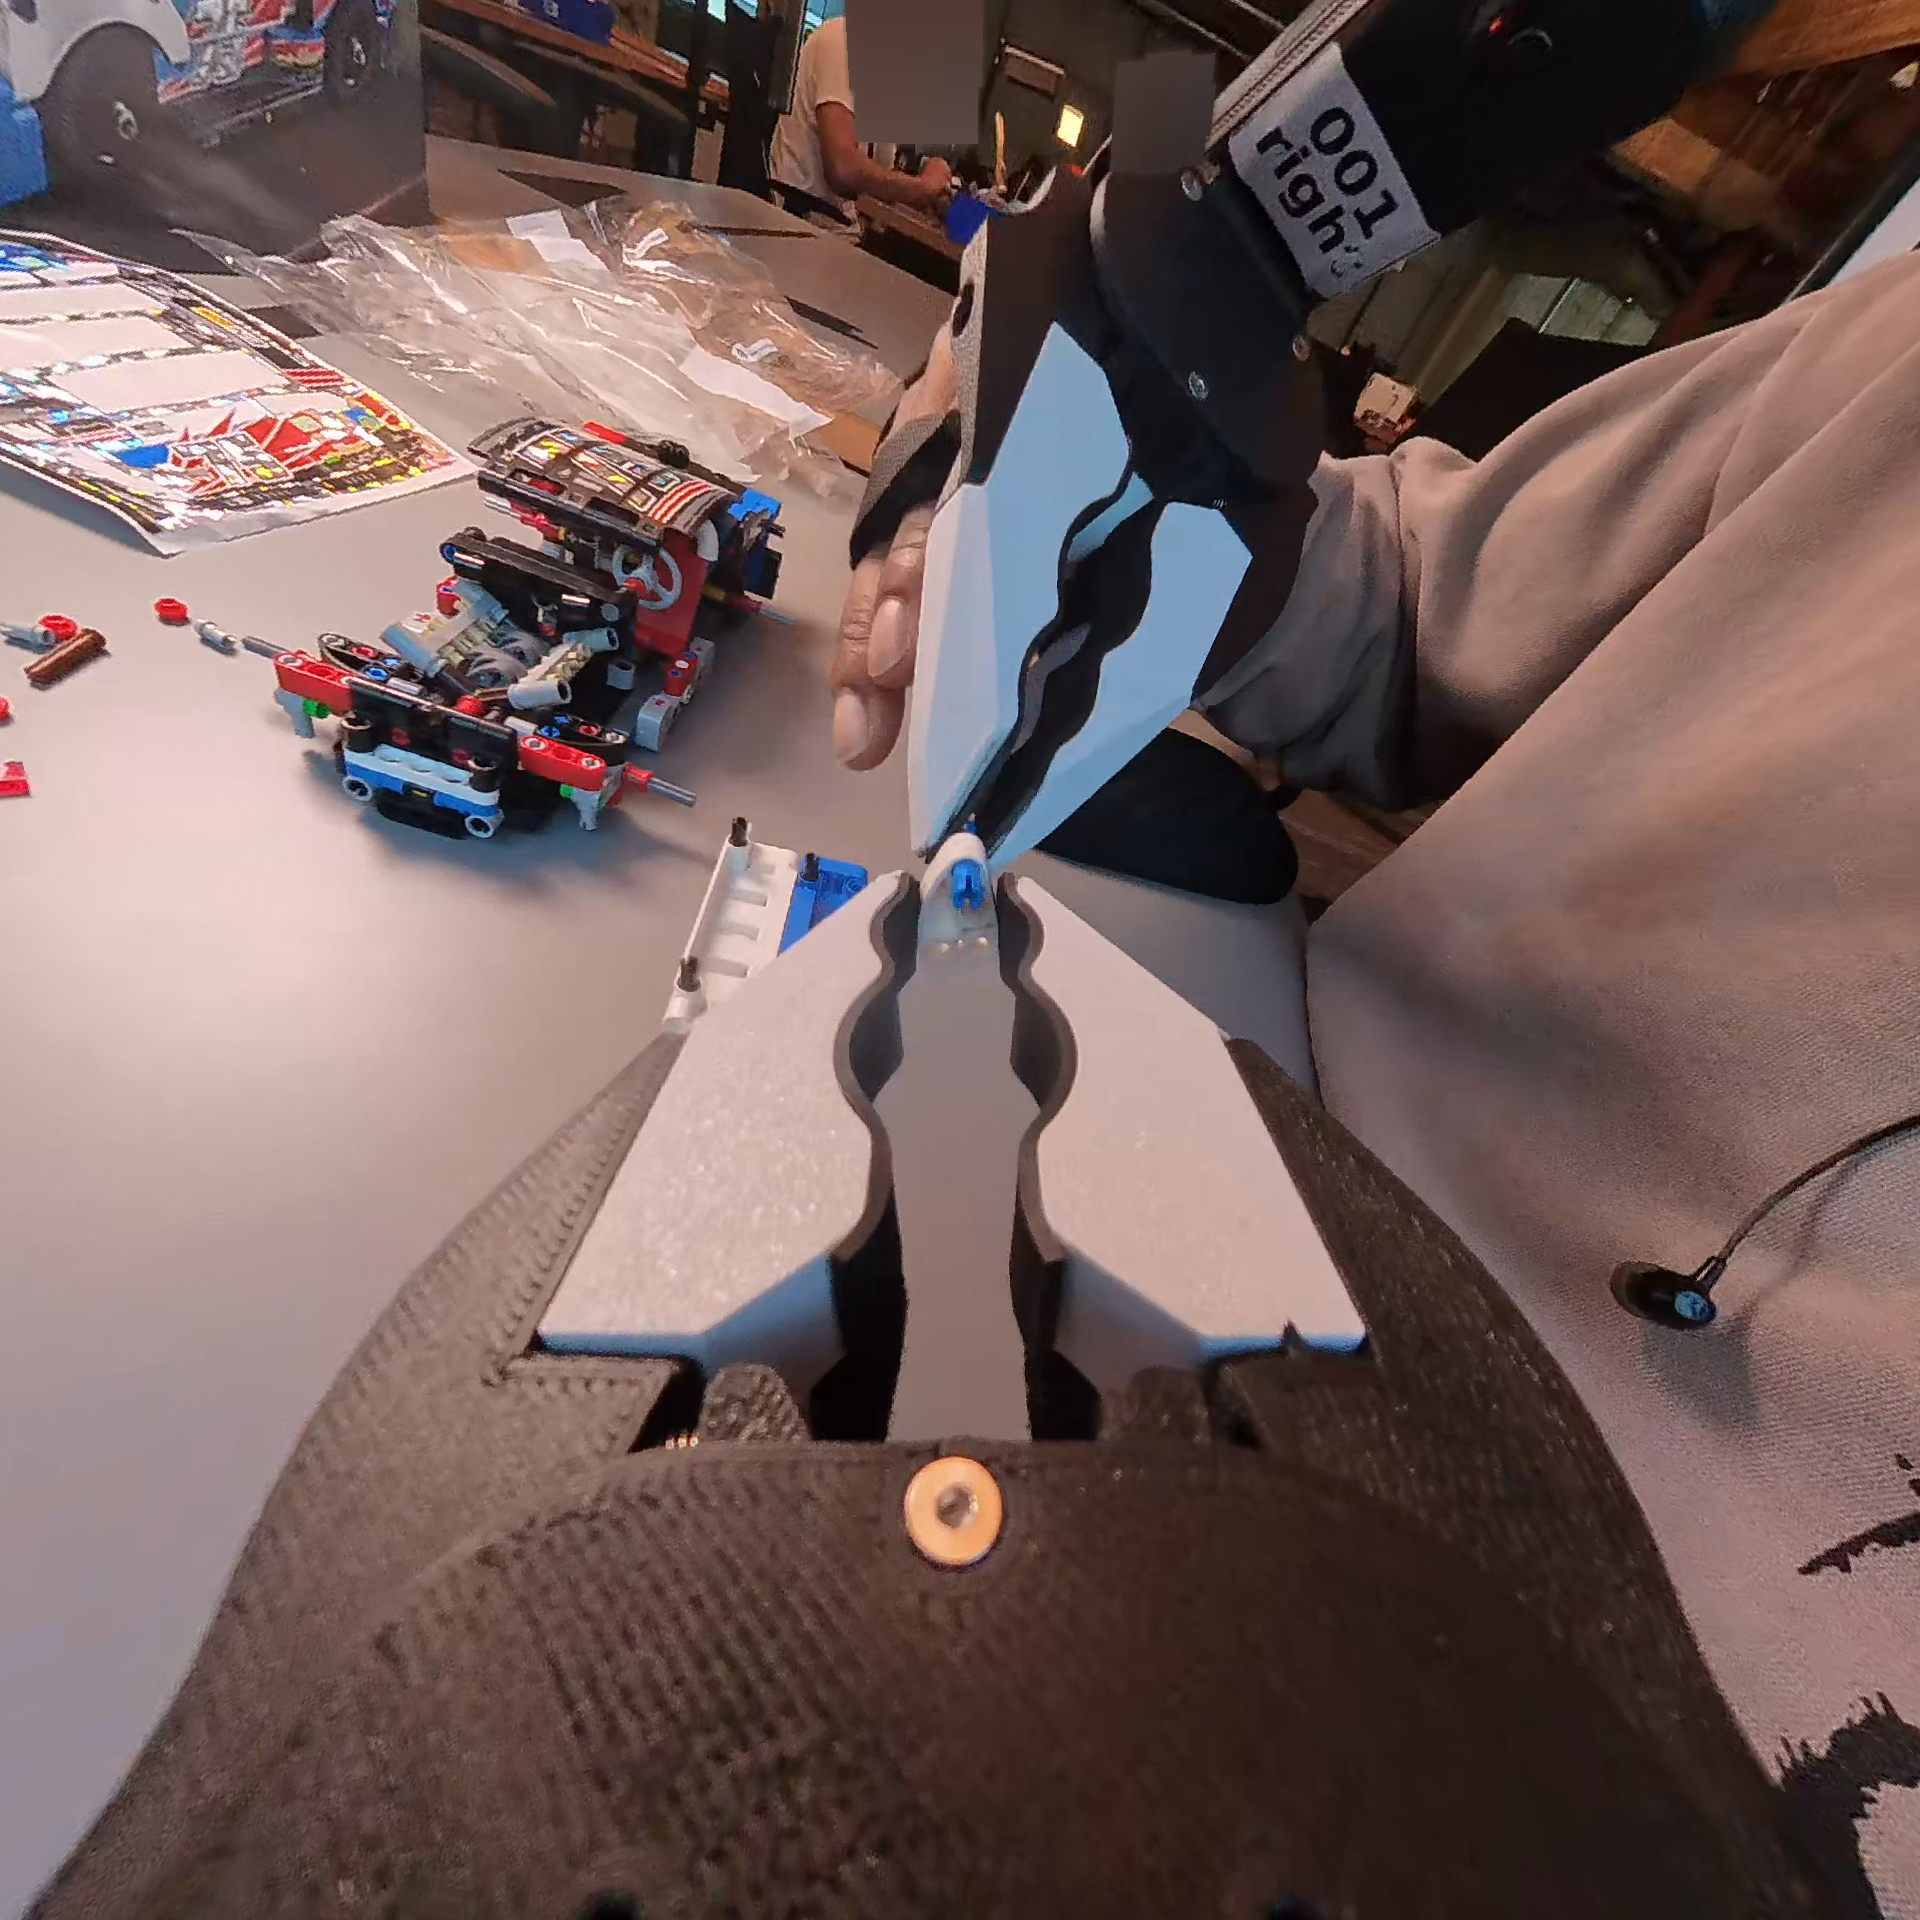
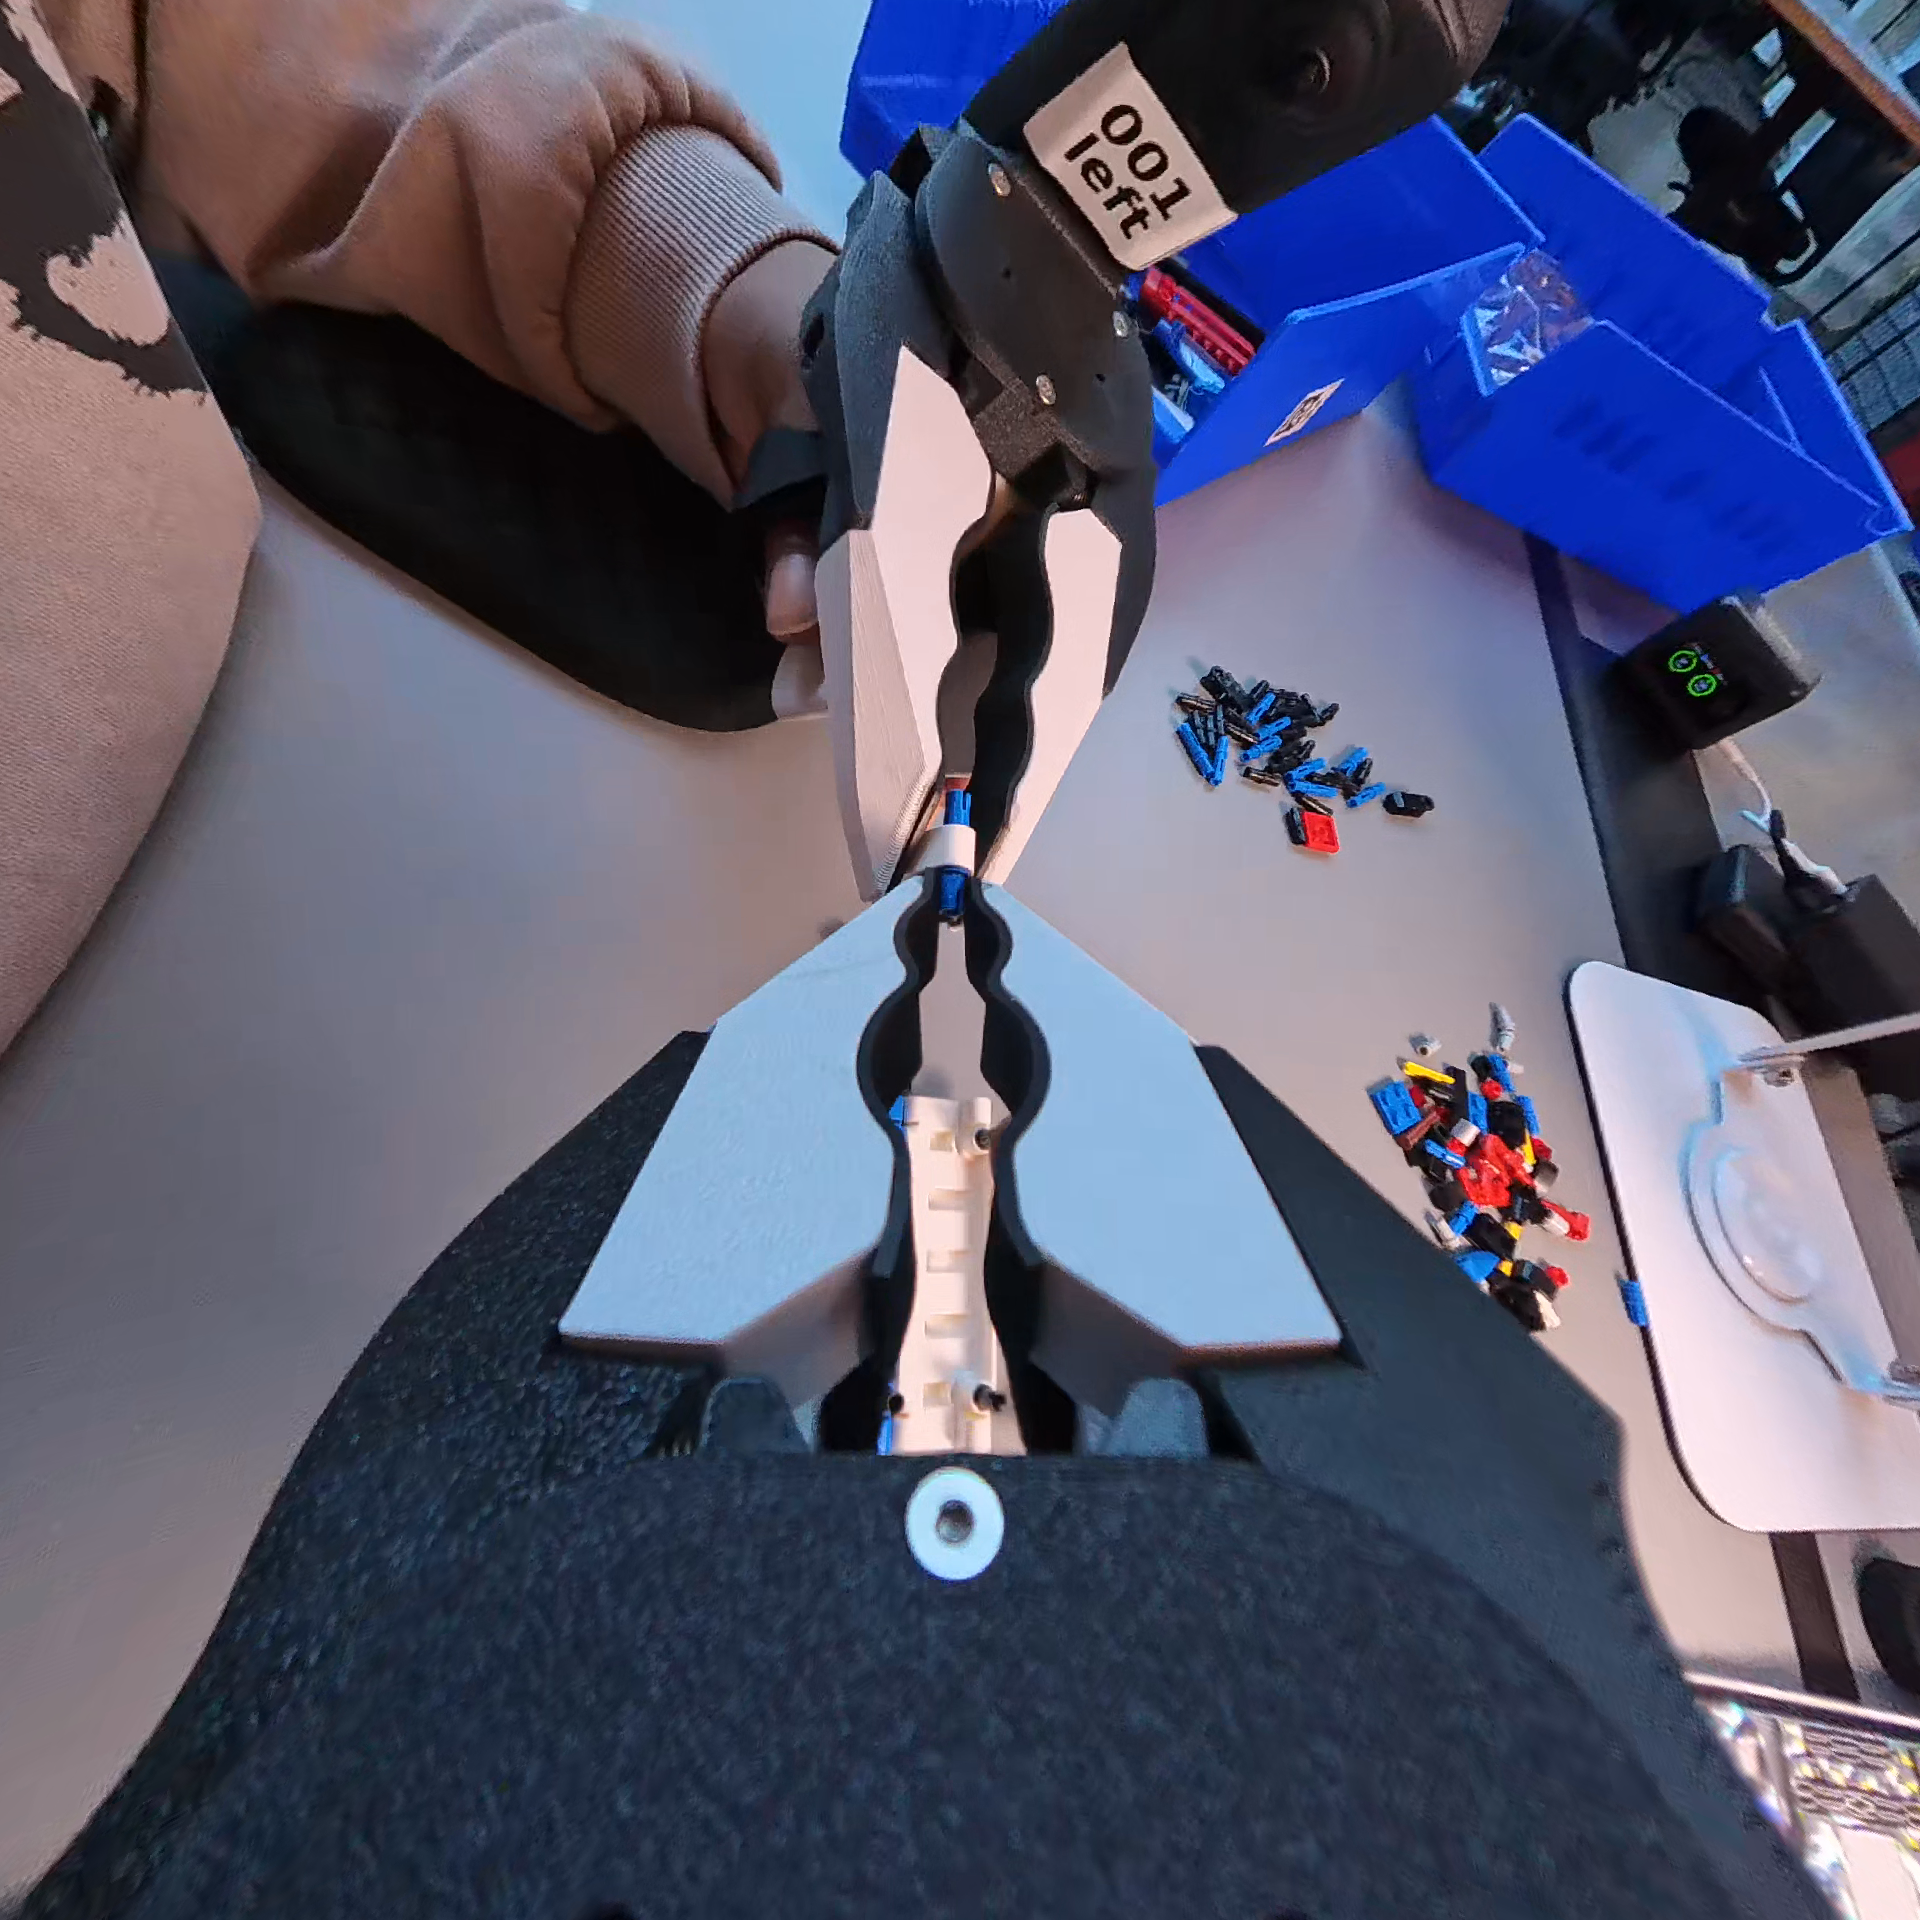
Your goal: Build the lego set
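I see the two claws meeting tip to tip above the table (image 2: 416,935).

1. Left claw (image 1: 958,896): its jaws are closed on a small white sleeve (image 1: 951,888), seen in the right wrist view at (image 2: 952,844). A blue pin (image 1: 966,871) runs through the sleeve.
2. Right claw (image 2: 949,902): its tips pinch the near end of the blue pin (image 2: 948,896). In the left wrist view this claw (image 1: 961,844) comes down from above, fingers nearly together.
3. Orientation: the pin's long axis lies along the line from one claw to the other, in line with both sets of fingers. One end points into the left claw, the other into the right.
4. A white panel (image 2: 945,1278) lies on the table under the right claw, its long axis parallel to that claw's fingers. Black pins stand on it. In the left wrist view it (image 1: 732,925) sits just left of the left claw's tip, with a blue part (image 1: 826,896) against it.
5. The part-built car (image 1: 540,634) lies well ahead and left of the left claw.

Containers:
- Blue bins (image 2: 1621,436) stand far ahead and right of the right claw. One holds red and blue parts (image 2: 1195,322); a clear bag (image 2: 1522,312) rests on another. I cannot tell the rest of their contents.
- Two loose piles lie on the table right of the right claw: black and blue pins (image 2: 1288,753), and mixed parts (image 2: 1486,1174).
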Tool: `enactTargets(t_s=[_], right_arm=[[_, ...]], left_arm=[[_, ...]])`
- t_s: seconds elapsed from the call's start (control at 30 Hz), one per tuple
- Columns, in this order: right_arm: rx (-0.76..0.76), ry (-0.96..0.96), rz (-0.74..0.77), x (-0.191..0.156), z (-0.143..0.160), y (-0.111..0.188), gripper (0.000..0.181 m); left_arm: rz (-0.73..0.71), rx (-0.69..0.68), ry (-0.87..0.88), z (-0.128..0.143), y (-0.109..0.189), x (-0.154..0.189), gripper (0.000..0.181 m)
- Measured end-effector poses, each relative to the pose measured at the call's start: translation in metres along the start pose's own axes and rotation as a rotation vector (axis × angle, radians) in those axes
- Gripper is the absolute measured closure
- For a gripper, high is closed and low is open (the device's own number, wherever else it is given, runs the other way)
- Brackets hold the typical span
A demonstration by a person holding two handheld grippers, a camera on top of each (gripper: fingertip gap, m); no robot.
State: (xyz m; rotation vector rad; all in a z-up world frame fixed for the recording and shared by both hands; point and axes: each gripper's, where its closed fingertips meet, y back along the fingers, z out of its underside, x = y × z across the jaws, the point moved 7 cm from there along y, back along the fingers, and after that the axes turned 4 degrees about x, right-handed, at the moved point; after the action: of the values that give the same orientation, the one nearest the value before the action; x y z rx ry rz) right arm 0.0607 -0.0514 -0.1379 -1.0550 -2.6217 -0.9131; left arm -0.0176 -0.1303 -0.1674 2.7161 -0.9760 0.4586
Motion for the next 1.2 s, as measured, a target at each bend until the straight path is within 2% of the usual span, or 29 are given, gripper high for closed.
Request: enactTargets(t_s=[0.3,0.43,0.57,0.67,0.83,0.93,1.0,1.03,1.2], right_arm=[[0.081,-0.083,0.063,0.005,0.002,0.004,0.180],[0.157,-0.200,0.097,0.007,0.009,0.005,0.180],[0.232,-0.291,0.112,0.005,0.014,0.003,0.180],[0.201,-0.291,0.107,0.008,0.014,0.001,0.180],[0.108,-0.284,-0.001,0.004,0.019,-0.003,0.180],[0.078,-0.310,-0.056,0.004,0.022,-0.005,0.180],[0.055,-0.299,-0.076,0.005,0.024,-0.007,0.180],[0.044,-0.293,-0.087,0.005,0.023,-0.008,0.180],[0.000,-0.246,-0.085,0.013,0.022,-0.013,0.179]], left_arm=[[0.070,0.134,0.309,-0.007,0.005,-0.007,0.169],[0.057,0.182,0.353,-0.010,0.005,-0.012,0.170],[0.050,0.198,0.342,-0.009,0.006,-0.013,0.170],[0.050,0.186,0.322,-0.009,0.006,-0.015,0.170],[0.007,0.024,0.105,0.000,0.002,-0.010,0.168],[-0.030,-0.021,0.007,0.000,0.002,-0.007,0.163],[-0.052,-0.054,-0.007,0.001,0.001,-0.010,0.164],[-0.044,-0.072,-0.006,0.001,0.000,-0.010,0.171],[-0.061,-0.104,0.033,-0.003,0.003,-0.017,0.172]])
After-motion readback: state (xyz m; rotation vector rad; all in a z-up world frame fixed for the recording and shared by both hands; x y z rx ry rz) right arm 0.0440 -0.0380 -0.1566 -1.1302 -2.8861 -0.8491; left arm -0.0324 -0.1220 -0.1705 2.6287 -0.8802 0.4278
